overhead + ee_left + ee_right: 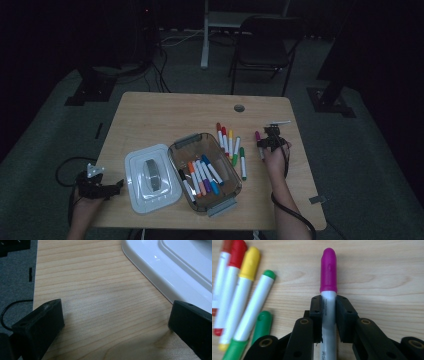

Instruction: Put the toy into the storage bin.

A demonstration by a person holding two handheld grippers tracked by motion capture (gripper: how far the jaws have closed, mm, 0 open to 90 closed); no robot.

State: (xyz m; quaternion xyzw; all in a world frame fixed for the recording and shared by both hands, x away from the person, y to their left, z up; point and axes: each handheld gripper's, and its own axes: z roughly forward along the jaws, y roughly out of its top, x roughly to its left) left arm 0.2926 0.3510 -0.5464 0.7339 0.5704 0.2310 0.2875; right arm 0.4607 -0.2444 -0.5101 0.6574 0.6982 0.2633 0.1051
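Magenta-capped white marker (328,297) lying flat, gripper-clamped.

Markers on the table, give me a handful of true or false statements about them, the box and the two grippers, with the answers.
1. The right gripper is shut on the magenta-capped marker. True.
2. The left gripper holds the white lid. False: its jaws stand open over bare tabletop, with the lid beside one jaw.
3. The clear plastic box has several markers lying in it. True.
4. The white lid is clipped onto the box. False: it lies on the table, left of the box in the high view.
5. A loose group of markers lies between the box and the magenta-capped marker. True.
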